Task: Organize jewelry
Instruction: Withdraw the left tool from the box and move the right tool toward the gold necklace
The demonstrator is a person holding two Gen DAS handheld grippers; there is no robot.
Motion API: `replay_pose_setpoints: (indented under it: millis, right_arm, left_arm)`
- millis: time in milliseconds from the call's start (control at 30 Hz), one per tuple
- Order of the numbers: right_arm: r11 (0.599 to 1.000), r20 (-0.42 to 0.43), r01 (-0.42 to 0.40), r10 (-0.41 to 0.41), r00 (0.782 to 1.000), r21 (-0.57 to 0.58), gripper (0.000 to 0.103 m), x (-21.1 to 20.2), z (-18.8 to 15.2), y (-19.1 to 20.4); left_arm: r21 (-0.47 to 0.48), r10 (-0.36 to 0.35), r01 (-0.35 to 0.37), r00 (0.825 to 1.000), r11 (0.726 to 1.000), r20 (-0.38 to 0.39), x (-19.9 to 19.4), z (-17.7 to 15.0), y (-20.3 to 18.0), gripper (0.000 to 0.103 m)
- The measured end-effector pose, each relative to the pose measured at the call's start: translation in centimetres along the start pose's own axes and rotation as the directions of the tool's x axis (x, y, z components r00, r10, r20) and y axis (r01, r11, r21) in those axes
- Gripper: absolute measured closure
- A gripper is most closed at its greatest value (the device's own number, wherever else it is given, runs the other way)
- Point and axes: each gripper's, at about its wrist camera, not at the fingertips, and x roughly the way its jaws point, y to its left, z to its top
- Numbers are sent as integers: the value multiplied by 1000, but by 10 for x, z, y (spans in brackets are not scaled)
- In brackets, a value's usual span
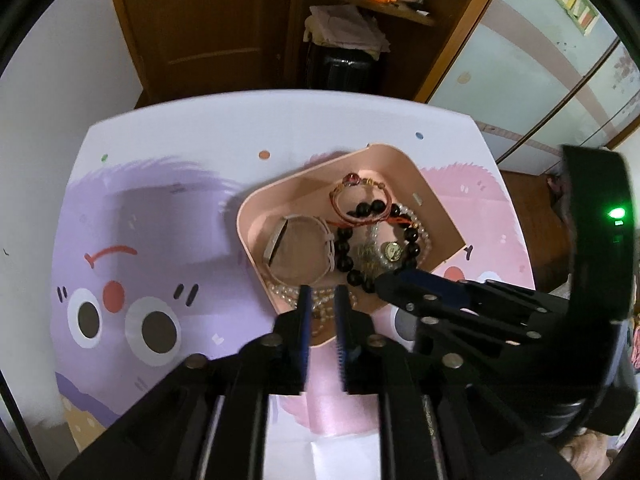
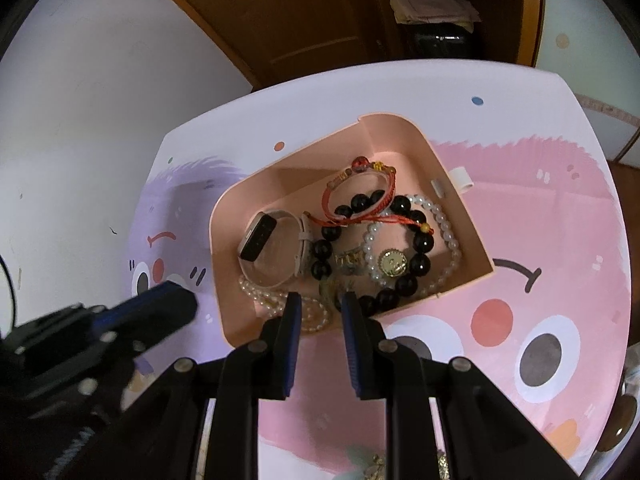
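Right wrist view shows a pink tray (image 2: 384,128) on the cartoon-printed table (image 2: 560,200), heaped with tangled jewelry: a black bead bracelet (image 2: 424,242), pearl strands (image 2: 448,224), a red cord bracelet (image 2: 360,188), a watch (image 2: 260,238). All look light, limp and snag-prone; a single bead loop seems the safest hold. Right gripper (image 2: 320,300) and left gripper (image 1: 322,294) hover, slightly parted and grasping nothing. Tray walls crowd the near edge; the table stays free.

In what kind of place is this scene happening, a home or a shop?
Probably a room in a home. A small table with a cartoon-monster top holds a pink box of mixed jewelry, a wooden door stands behind, and a cluttered shelf holds papers.
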Motion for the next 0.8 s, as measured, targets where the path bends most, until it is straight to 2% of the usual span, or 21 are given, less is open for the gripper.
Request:
replay_pose_setpoints:
  millis: [33,200,300,567,800]
  right_arm:
    - [1000,3,-2,2,1000,3,81,-1,-1,-1]
    - [1000,21,-1,1,1000,9,81,-9,-8,-6]
    - [1000,27,-2,1,1000,6,81,-14,-16,-8]
    - [999,55,31,-30,998,-14,81,-33,-40,-7]
    - [999,76,33,-32,997,-9,81,-49,-67,-4]
  left_arm:
    - [-1,-2,2,1000,1000,0,1,-1,1,85]
    - [9,27,-27,1000,1000,15,3,-8,2,51]
    - [8,49,-49,998,999,36,1,-15,4,40]
    - [-5,124,-124,989,992,81,-12,-37,11,37]
    - [-47,136,-131,980,990,142,-35,-60,16,35]
